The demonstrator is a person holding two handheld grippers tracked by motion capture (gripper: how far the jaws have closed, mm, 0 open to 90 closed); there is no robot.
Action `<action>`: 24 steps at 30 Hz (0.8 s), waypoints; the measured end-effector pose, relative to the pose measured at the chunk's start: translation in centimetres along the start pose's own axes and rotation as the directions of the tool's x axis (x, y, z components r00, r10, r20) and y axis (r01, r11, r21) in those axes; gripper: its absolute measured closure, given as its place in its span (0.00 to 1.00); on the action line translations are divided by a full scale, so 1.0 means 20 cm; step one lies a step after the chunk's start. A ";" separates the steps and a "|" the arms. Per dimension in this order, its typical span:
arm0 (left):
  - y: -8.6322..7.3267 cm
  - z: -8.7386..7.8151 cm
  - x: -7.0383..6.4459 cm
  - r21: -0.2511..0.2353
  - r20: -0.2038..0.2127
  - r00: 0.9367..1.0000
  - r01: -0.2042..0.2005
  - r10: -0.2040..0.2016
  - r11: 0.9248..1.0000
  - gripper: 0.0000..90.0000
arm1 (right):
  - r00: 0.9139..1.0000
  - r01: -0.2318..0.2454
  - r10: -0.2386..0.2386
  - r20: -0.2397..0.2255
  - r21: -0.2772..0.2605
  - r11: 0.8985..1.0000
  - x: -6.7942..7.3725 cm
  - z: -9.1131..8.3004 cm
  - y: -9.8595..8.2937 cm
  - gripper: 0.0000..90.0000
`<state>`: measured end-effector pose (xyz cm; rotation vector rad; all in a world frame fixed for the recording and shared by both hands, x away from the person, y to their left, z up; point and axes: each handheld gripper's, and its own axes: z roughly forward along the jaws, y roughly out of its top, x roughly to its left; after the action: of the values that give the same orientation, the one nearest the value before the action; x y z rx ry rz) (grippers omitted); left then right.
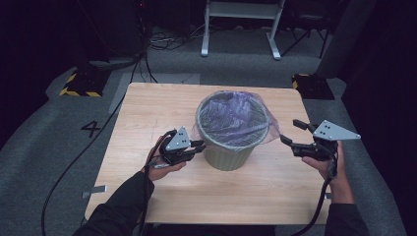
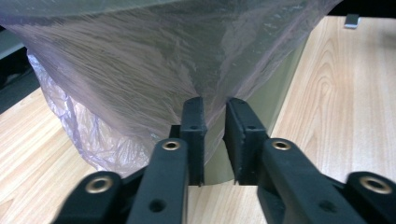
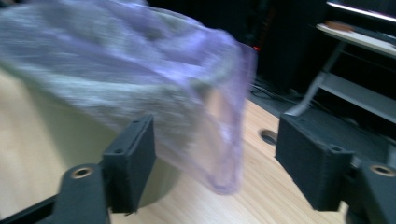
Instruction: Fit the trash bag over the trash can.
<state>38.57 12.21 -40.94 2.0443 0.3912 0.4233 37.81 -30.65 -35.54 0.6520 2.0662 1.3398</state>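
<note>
The left gripper (image 1: pixel 196 146) sits at nine o'clock of the green bin (image 1: pixel 229 156) mid-table (image 1: pixel 147 108) in the high view, its tips at the purple liner bag (image 1: pixel 233 118); the right gripper (image 1: pixel 291 132), at three o'clock, is spread just off the bag's overhang. The left gripper view adds what that misses: the jaws stand nearly together with a narrow gap, a fold of bag (image 2: pixel 140 70) coming down between them. The right gripper view, blurred, shows wide-apart jaws with the bag's loose edge (image 3: pixel 224 140) hanging between, unclamped.
</note>
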 end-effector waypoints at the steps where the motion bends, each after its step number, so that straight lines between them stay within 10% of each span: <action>1: 0.00 0.00 0.00 -0.004 -0.002 1.000 -0.004 0.004 1.000 0.96 | 1.000 0.018 -0.018 -0.012 -0.002 1.000 0.02 0.00 0.00 0.29; 6: -0.01 0.00 0.01 0.007 0.011 1.000 -0.019 0.019 1.000 1.00 | 0.996 0.088 -0.087 -0.024 0.044 0.995 0.11 0.05 0.02 0.29; 14: -0.03 0.00 0.04 0.014 0.017 1.000 -0.005 0.005 1.000 1.00 | 0.994 0.101 -0.099 -0.047 0.063 0.993 0.15 0.11 -0.03 0.97; 24: -0.14 0.03 0.09 0.077 0.009 1.000 0.023 -0.024 0.997 1.00 | 0.995 0.064 -0.058 -0.081 0.074 0.995 0.18 0.14 -0.15 1.00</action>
<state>40.11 13.87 -43.50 2.1133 0.4303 0.3887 37.04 -27.56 -39.96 0.5719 2.1915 1.2754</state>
